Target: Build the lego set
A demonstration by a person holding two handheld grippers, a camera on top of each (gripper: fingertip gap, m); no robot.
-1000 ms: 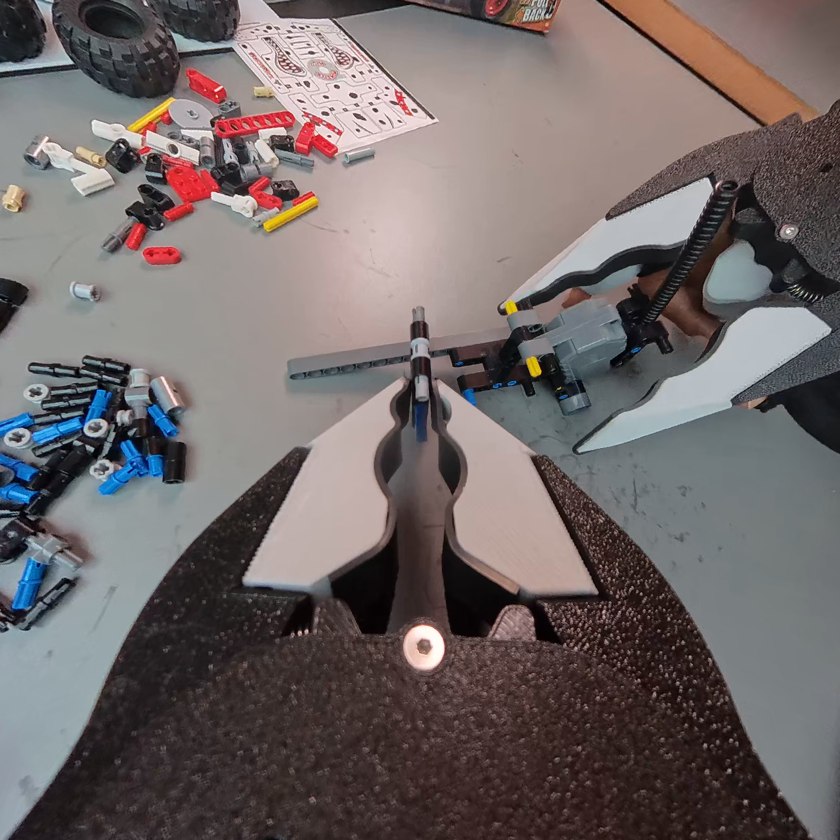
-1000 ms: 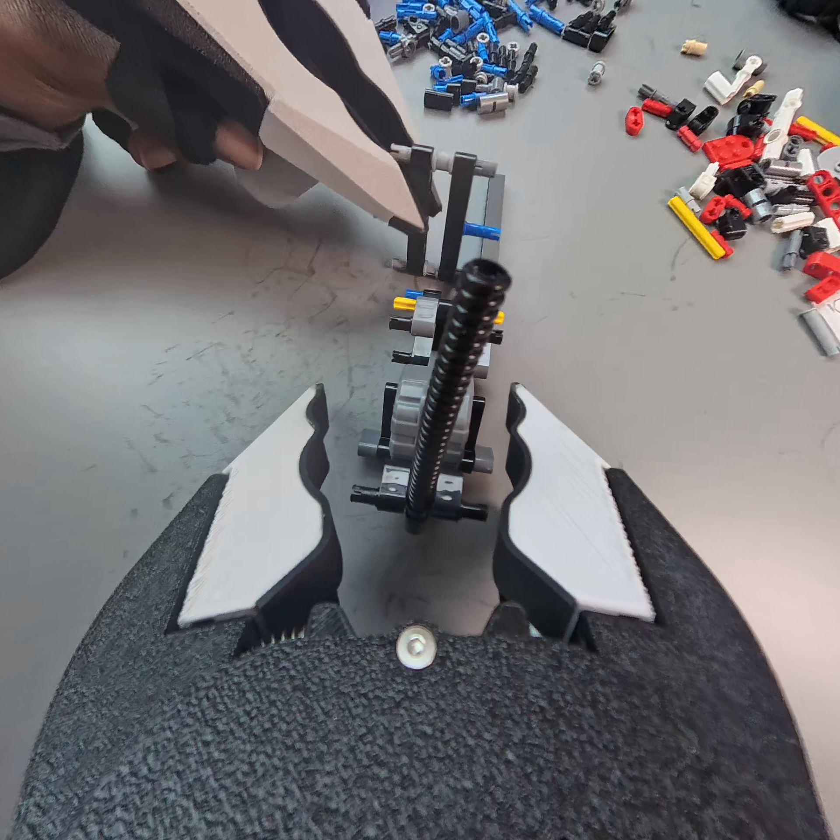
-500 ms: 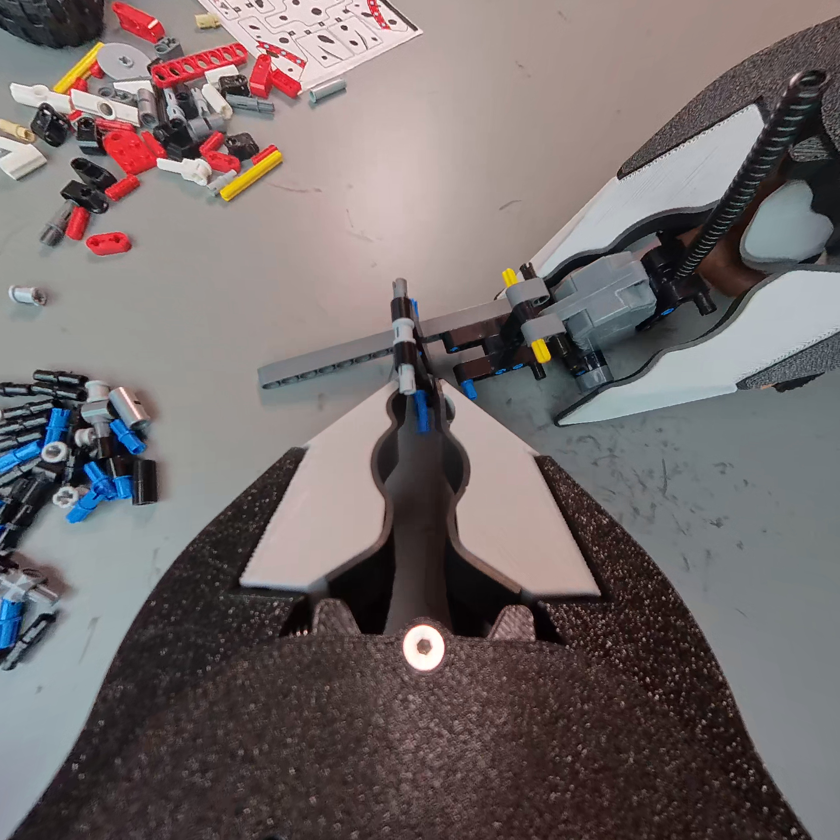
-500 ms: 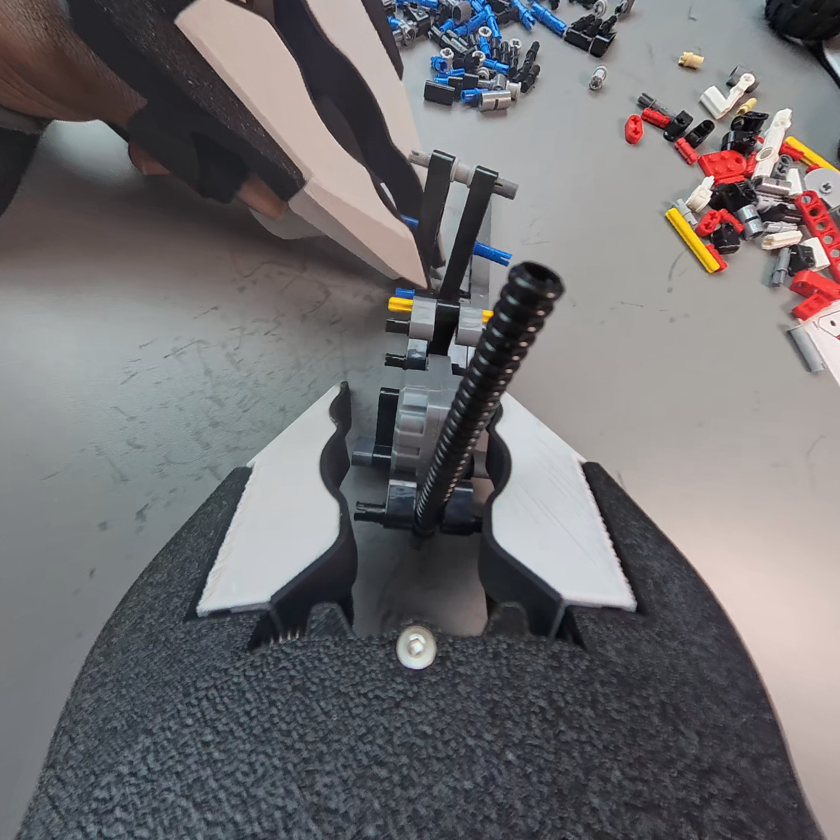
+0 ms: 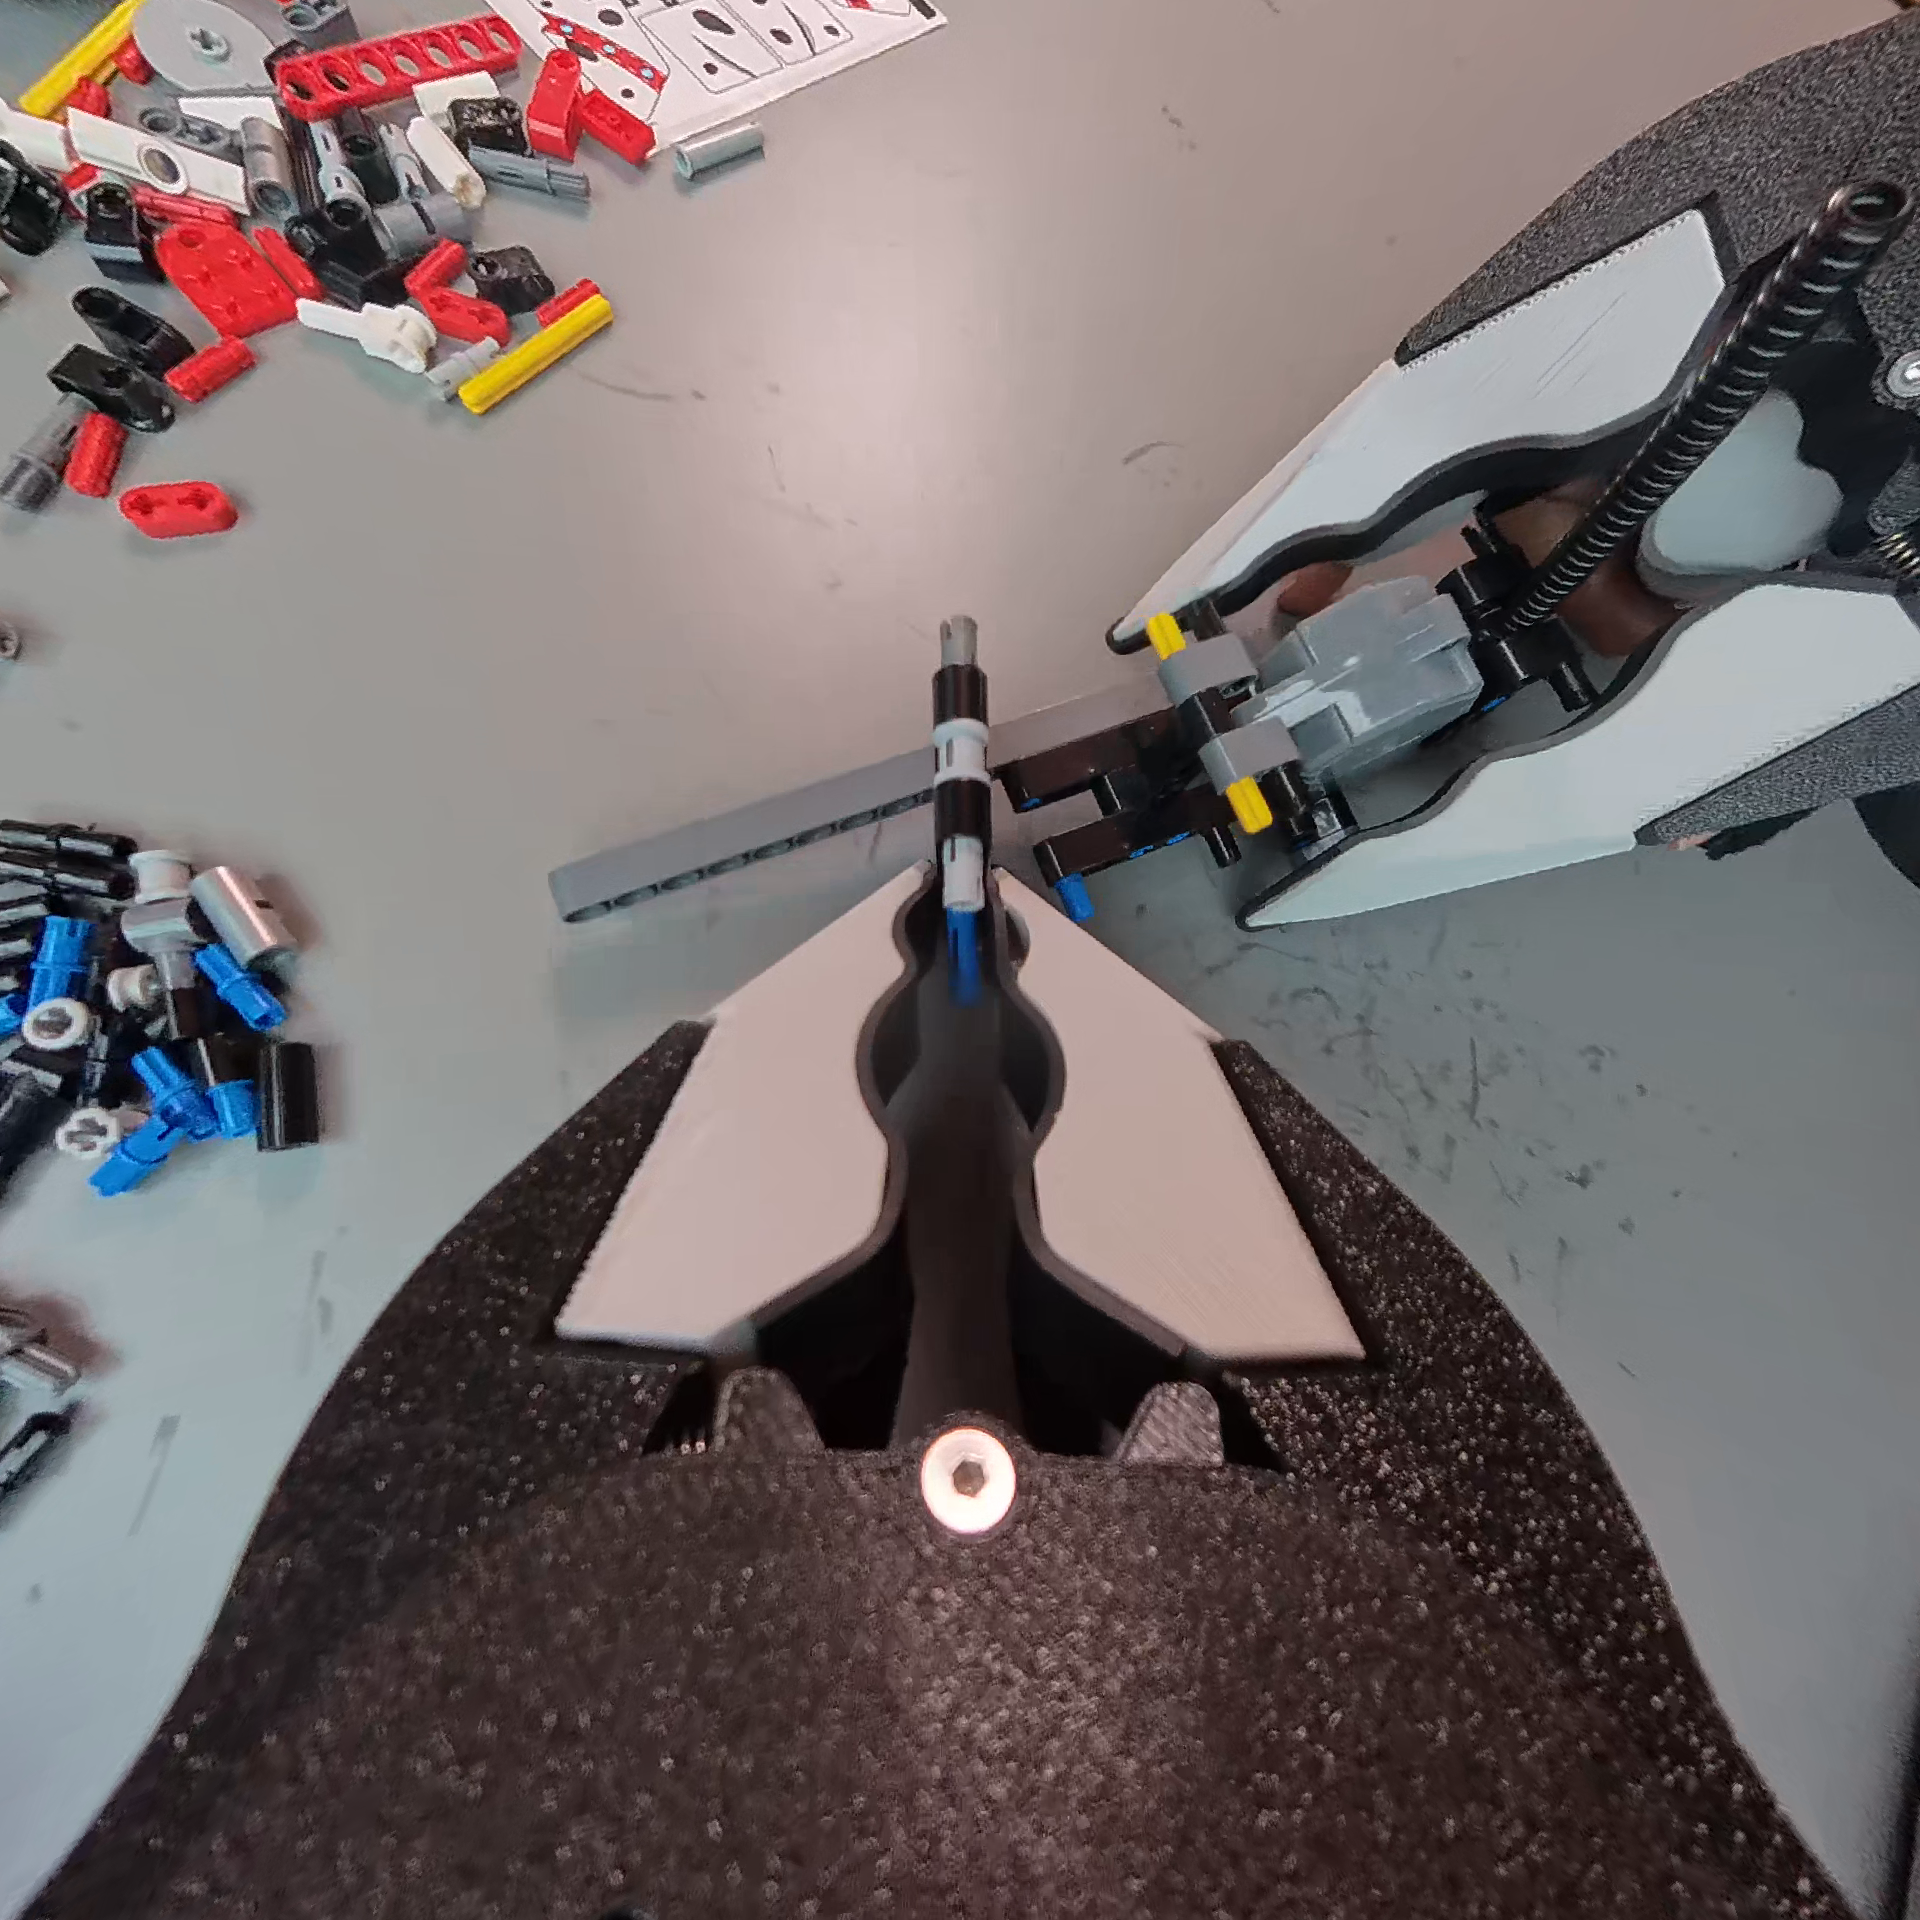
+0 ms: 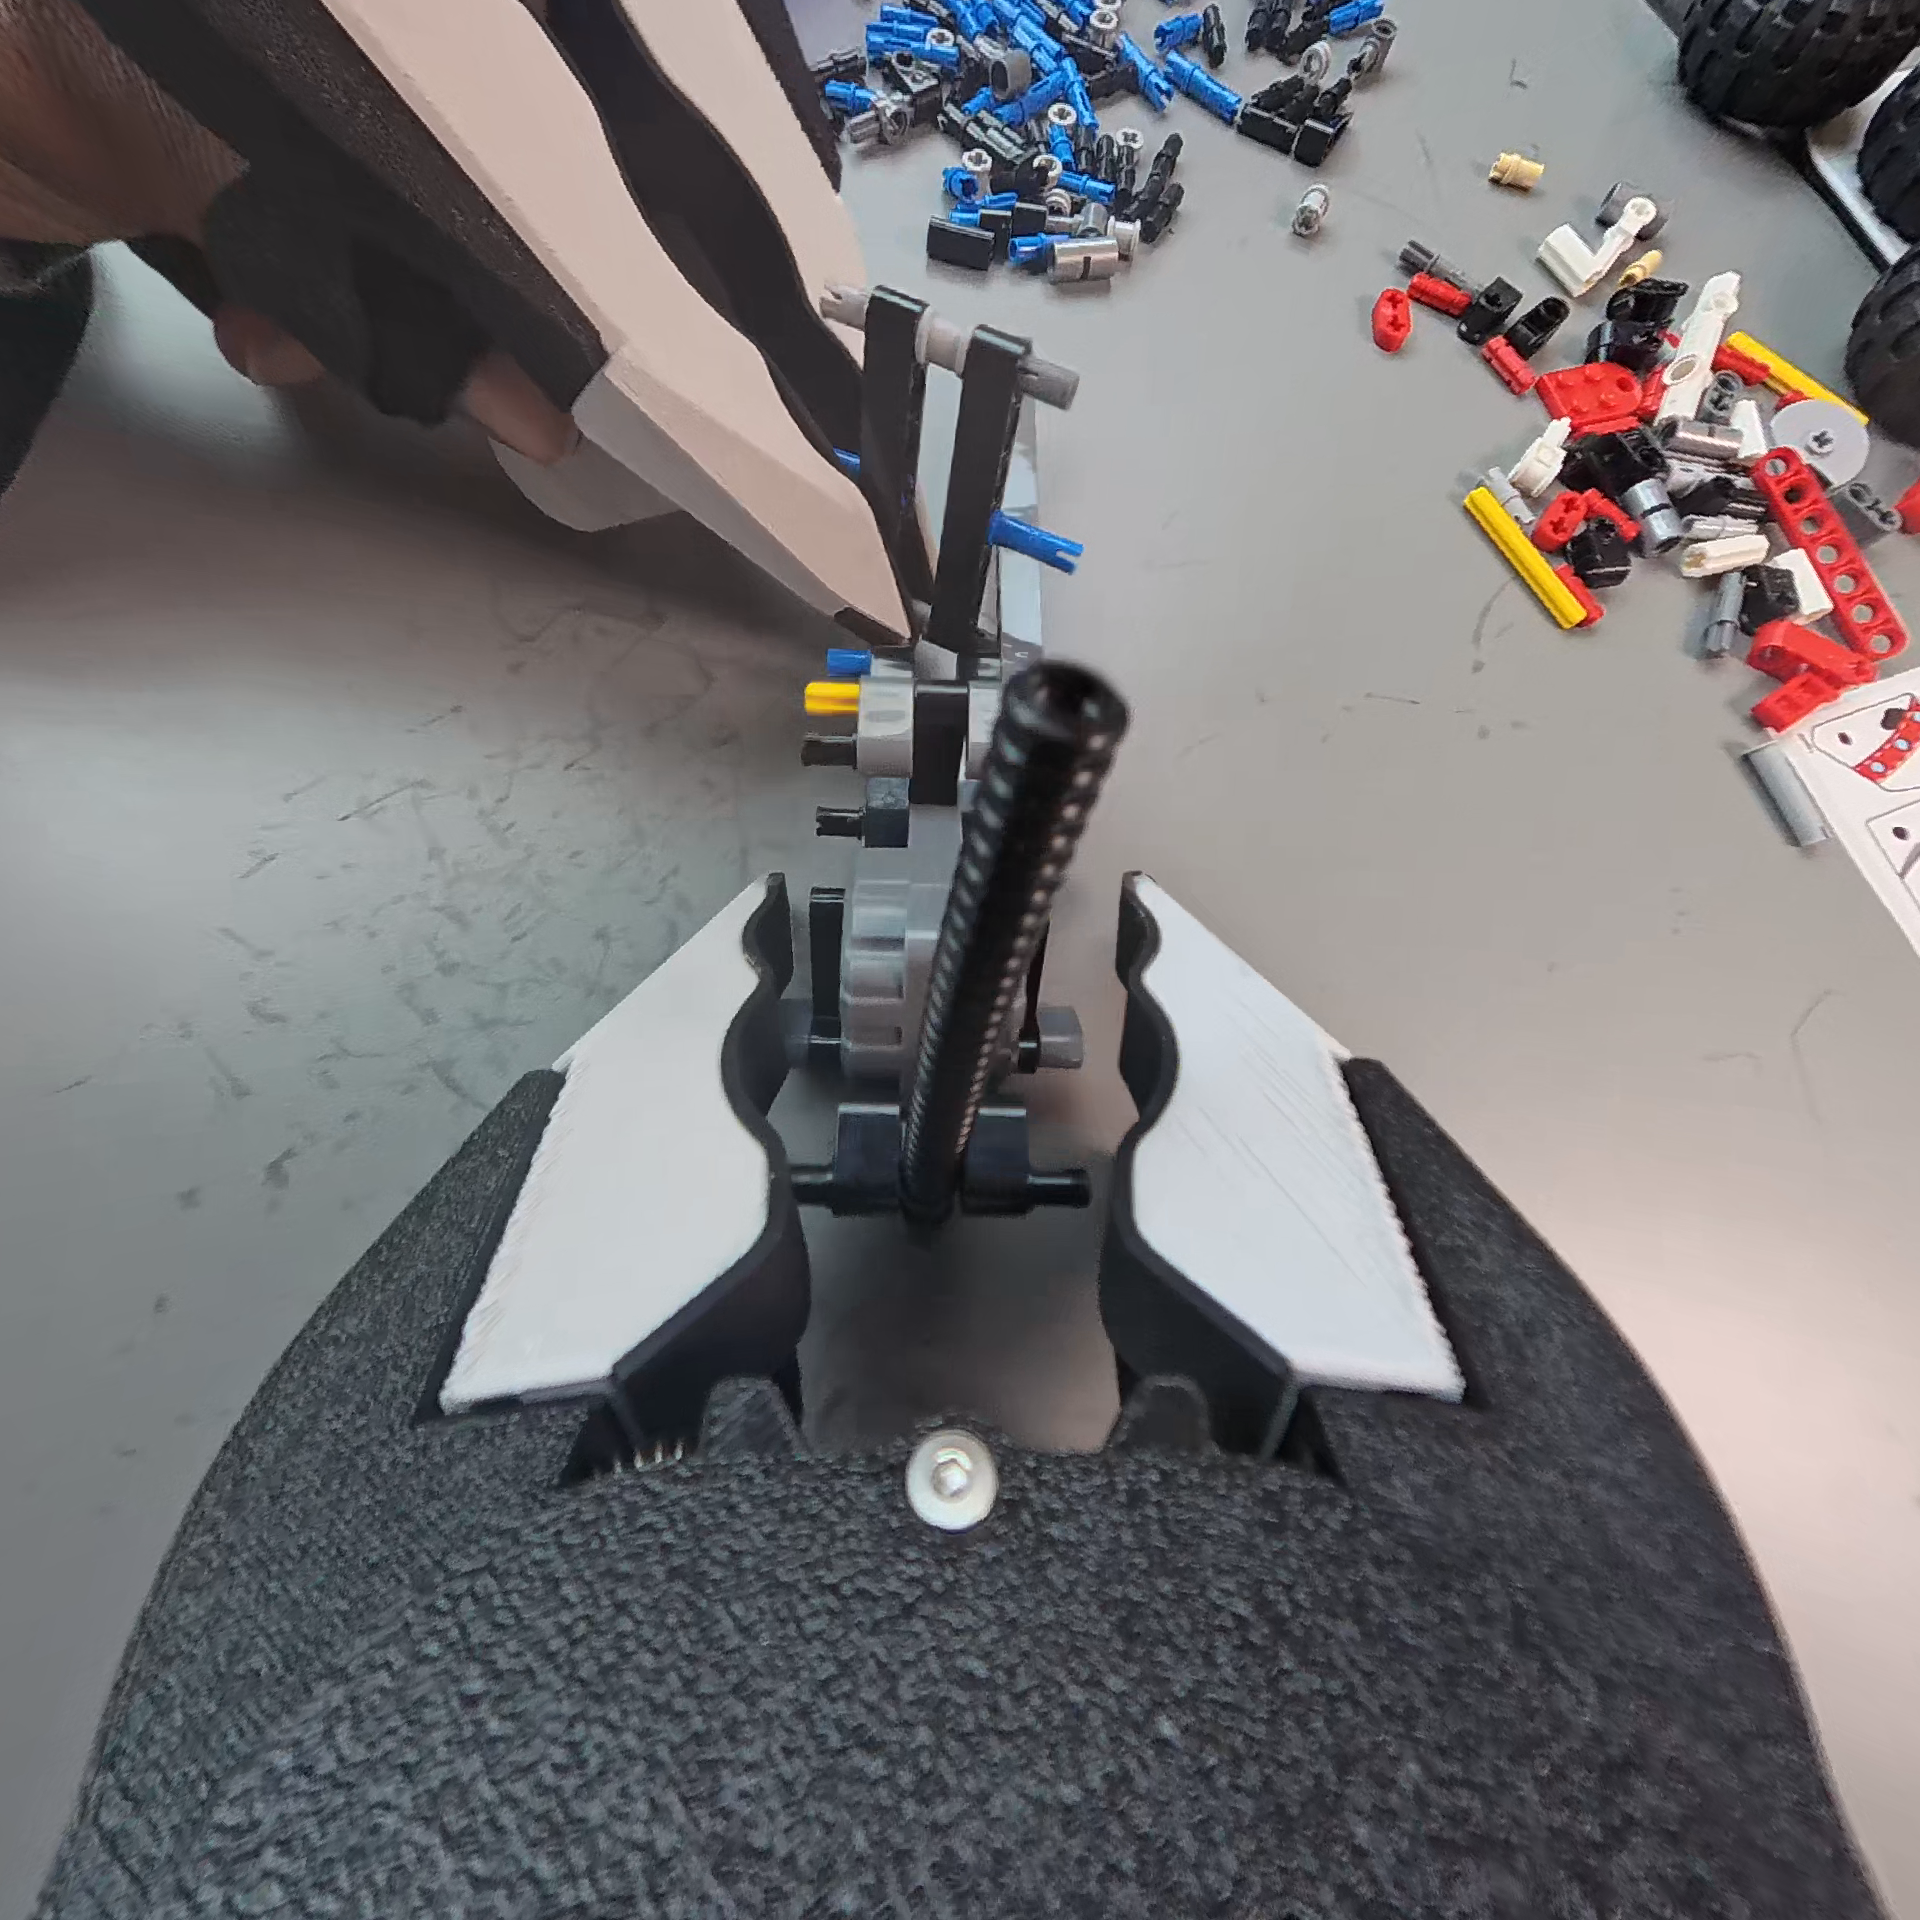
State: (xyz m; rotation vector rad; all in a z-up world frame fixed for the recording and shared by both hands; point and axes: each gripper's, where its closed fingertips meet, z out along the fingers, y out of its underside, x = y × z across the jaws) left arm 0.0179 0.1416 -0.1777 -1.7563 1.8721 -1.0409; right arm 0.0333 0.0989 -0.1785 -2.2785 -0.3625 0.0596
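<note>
A: Where is the lego model (image 5: 1195,748) sitting?

B: Flat on the grey table (image 5: 935,364), roughly mid-scene. A long grey beam (image 5: 748,842) runs out from it; two black beams rise from it with a grey axle (image 5: 958,748) through their tops. A ribbed black hose (image 6: 997,914) stands up from the grey motor block (image 5: 1371,686) at the other end.

A: Left gripper (image 5: 961,883)?

B: Fingers drawn nearly together, tips pinched on the near black upright just below the axle. A blue pin (image 5: 964,956) shows in the narrow slot between them. From the right wrist view, its pale finger (image 6: 727,416) meets the first black upright (image 6: 896,416); a gloved hand (image 6: 343,301) is behind it.

A: Right gripper (image 6: 945,894)?

B: Spread wide, one finger on each side of the motor block end. There is a gap on the right side; the left finger sits just beside the black pins, and I cannot tell whether it touches. It grips nothing.

A: Loose parts?

B: A heap of blue and black pins (image 6: 1081,135) lies beyond the model in the right view. A red, white, black and yellow heap (image 5: 291,208) lies at the top left of the left view, with a yellow axle (image 5: 535,358) at its edge. A printed sheet (image 5: 748,42) is partly cut off at the top. Black tyres (image 6: 1787,52) sit in the far right corner.
</note>
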